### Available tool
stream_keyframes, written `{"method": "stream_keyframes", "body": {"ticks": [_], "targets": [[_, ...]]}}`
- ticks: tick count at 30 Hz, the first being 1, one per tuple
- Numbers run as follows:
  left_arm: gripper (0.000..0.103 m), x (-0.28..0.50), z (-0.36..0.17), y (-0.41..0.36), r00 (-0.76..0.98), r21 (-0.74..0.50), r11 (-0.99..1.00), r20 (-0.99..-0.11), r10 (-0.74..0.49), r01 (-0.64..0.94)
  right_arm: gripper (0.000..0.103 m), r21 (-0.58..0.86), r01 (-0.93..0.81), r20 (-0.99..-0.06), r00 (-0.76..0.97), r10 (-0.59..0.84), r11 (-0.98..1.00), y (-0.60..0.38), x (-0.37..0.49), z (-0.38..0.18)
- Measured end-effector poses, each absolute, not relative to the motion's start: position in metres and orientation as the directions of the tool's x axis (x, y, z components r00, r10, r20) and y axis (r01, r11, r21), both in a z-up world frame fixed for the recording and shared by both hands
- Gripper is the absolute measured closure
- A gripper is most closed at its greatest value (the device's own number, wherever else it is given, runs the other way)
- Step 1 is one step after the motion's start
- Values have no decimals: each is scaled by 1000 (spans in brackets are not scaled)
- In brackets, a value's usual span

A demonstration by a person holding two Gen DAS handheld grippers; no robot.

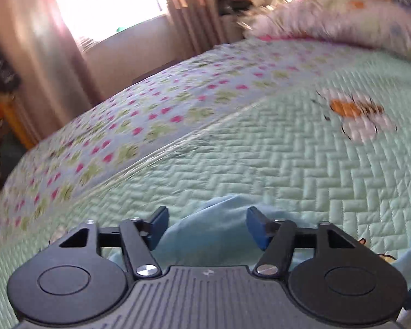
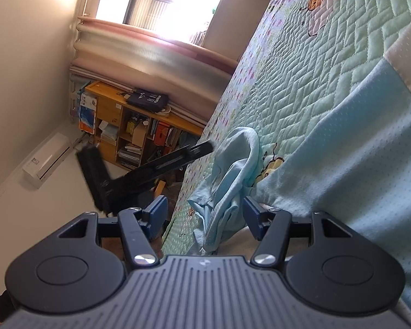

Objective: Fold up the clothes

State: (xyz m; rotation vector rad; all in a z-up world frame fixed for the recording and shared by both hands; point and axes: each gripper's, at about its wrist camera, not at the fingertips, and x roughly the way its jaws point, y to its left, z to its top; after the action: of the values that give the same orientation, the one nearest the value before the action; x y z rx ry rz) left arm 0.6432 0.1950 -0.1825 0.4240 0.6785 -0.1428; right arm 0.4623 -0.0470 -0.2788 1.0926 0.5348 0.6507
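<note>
A light blue garment (image 2: pixel 342 150) lies on the bed, flat at the right and bunched into a rumpled fold (image 2: pixel 233 170) near the bed's edge. My right gripper (image 2: pixel 205 216) is open, level with the bed's edge, and the bunched fold hangs between its blue pads without either pad pressing on it. My left gripper (image 1: pixel 207 226) is open too, tilted down over a patch of the same blue cloth (image 1: pixel 205 235), which lies below and between its fingers. In the right wrist view the left gripper (image 2: pixel 207 148) shows as a blurred black shape beside the fold.
The bed carries a mint green quilt (image 1: pixel 287 170) with an embroidered bee (image 1: pixel 353 112) and a floral border (image 1: pixel 150 120). A pillow (image 1: pixel 342 19) lies at its far end. Beyond the bed are a curtained window (image 2: pixel 172 2), a wooden shelf (image 2: pixel 128 126) and an air conditioner (image 2: pixel 46 159).
</note>
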Motion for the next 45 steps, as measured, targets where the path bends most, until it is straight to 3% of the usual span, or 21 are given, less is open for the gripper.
{"method": "stream_keyframes", "body": {"ticks": [3,5,7,8,10,14,17,20,22,23,25,27,32,33,35,37,41,45], "targets": [[23,657,-201,178,757,410,868,-650,61,282,41,931,-211,-70,697,713,297,-50,463,-281],[30,663,-211,175,731,402,866,-679,65,296,41,933,-209,-67,697,714,292,-51,463,-283],[90,666,-217,177,694,325,887,-720,6,329,41,934,-208,-67,697,714,291,-51,463,-284],[96,666,-218,176,698,319,891,-716,3,323,41,934,-207,-67,698,713,291,-51,463,-284],[99,666,-219,172,709,320,895,-705,5,311,41,935,-206,-67,699,712,290,-51,463,-285],[100,666,-203,168,801,377,902,-595,62,211,41,934,-207,-67,701,710,292,-50,462,-285],[93,669,-188,173,835,354,922,-546,70,154,41,933,-206,-68,700,711,293,-50,463,-285],[72,662,-177,177,865,367,923,-494,87,116,41,935,-205,-68,700,711,291,-50,463,-284],[31,654,-170,185,877,349,935,-465,118,59,41,936,-202,-66,700,711,287,-51,463,-285],[27,648,-166,190,878,322,946,-463,120,40,41,939,-200,-63,701,710,281,-51,463,-285],[26,641,-161,195,860,236,968,-508,52,81,41,947,-193,-50,703,710,258,-53,463,-288],[26,640,-166,187,776,193,956,-628,-52,220,41,957,-184,-28,713,700,226,-58,461,-290],[23,635,-198,140,662,323,863,-749,-17,388,38,967,-173,1,732,681,184,-64,457,-293],[25,635,-204,132,648,339,849,-762,-4,405,38,967,-173,0,733,681,186,-64,457,-293],[42,638,-209,127,620,320,853,-785,-5,413,38,967,-170,-2,738,675,189,-66,456,-293],[103,643,-207,128,597,248,883,-801,-46,399,38,967,-165,-5,749,663,194,-69,455,-293],[103,650,-205,127,632,270,898,-775,-12,348,38,971,-153,-2,766,643,185,-72,452,-295],[103,660,-185,129,714,201,944,-698,-51,263,38,972,-150,1,770,638,181,-73,450,-297]]}}
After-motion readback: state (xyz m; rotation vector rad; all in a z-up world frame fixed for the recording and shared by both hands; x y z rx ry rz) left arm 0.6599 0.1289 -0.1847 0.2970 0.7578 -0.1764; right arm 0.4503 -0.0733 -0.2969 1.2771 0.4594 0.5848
